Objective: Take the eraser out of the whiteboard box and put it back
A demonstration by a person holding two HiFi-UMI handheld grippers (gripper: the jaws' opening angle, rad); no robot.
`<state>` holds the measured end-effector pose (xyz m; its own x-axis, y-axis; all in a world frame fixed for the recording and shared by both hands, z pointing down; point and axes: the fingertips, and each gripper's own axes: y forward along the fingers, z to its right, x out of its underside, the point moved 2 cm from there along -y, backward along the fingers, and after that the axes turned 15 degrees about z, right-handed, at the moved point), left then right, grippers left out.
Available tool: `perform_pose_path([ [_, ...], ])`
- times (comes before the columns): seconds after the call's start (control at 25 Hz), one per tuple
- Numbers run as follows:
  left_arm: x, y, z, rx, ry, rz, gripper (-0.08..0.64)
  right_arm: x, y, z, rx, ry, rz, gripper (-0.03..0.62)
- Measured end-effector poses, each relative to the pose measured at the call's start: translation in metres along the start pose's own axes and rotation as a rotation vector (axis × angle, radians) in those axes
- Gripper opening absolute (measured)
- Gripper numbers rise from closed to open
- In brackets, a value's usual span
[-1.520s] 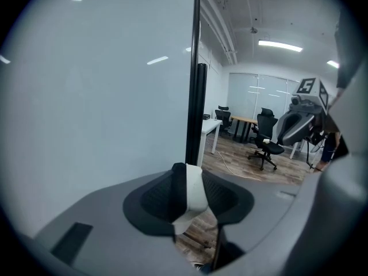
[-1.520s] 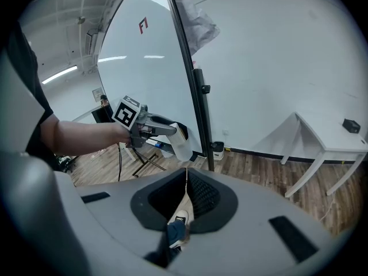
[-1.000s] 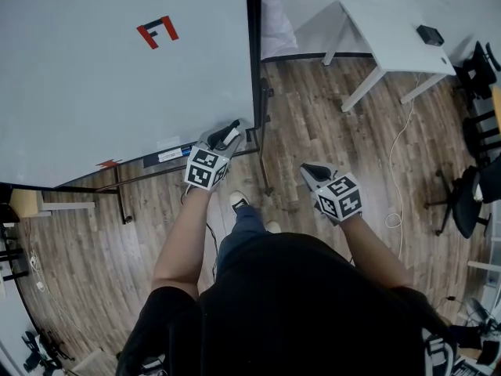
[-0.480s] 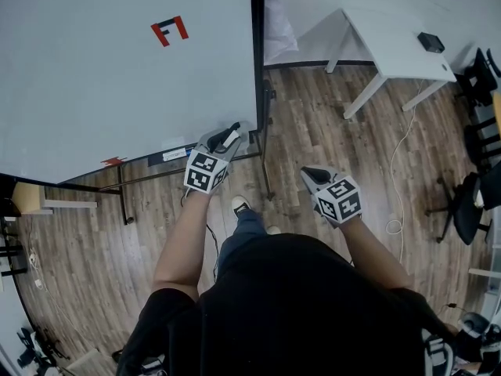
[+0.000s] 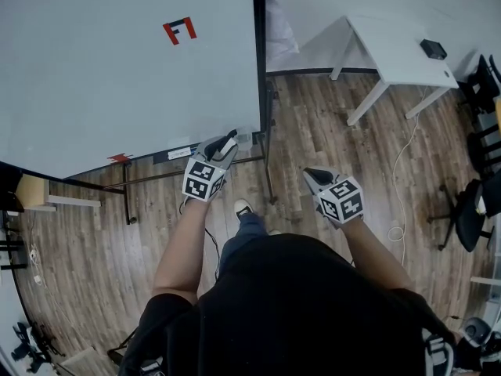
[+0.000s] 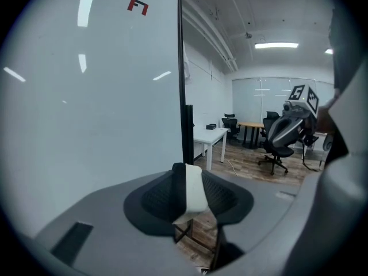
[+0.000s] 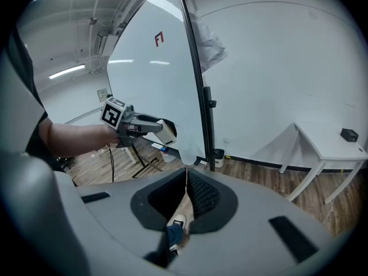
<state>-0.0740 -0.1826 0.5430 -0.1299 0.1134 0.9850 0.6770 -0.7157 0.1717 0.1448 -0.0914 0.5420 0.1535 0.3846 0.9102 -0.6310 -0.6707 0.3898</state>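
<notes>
Barely anything had moved since a moment earlier: our left tool (image 5: pixel 226 139) stayed clamped on the white eraser (image 6: pixel 194 195), which stood upright between its jaws beside the whiteboard's (image 5: pixel 117 77) lower corner; our right tool (image 5: pixel 315 175) hung empty, jaws together

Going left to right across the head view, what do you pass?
The whiteboard → left gripper, shut on the eraser → right gripper, jaws together with nothing between them → white table → black office chair.
</notes>
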Motion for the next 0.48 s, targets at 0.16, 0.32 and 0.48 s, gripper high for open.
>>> perform_pose_path([
  [0.16,0.004,-0.013,0.007,-0.01,-0.028,-0.001,0.155,0.0,-0.006,-0.002,-0.004,-0.005,0.001,0.002],
  [0.32,0.008,-0.026,0.013,-0.019,-0.055,0.002,0.155,-0.001,-0.01,-0.008,-0.013,-0.012,0.009,0.002],
  [0.48,0.012,-0.043,0.02,-0.03,-0.053,-0.012,0.155,-0.002,-0.014,-0.014,-0.026,-0.023,0.011,0.002],
])
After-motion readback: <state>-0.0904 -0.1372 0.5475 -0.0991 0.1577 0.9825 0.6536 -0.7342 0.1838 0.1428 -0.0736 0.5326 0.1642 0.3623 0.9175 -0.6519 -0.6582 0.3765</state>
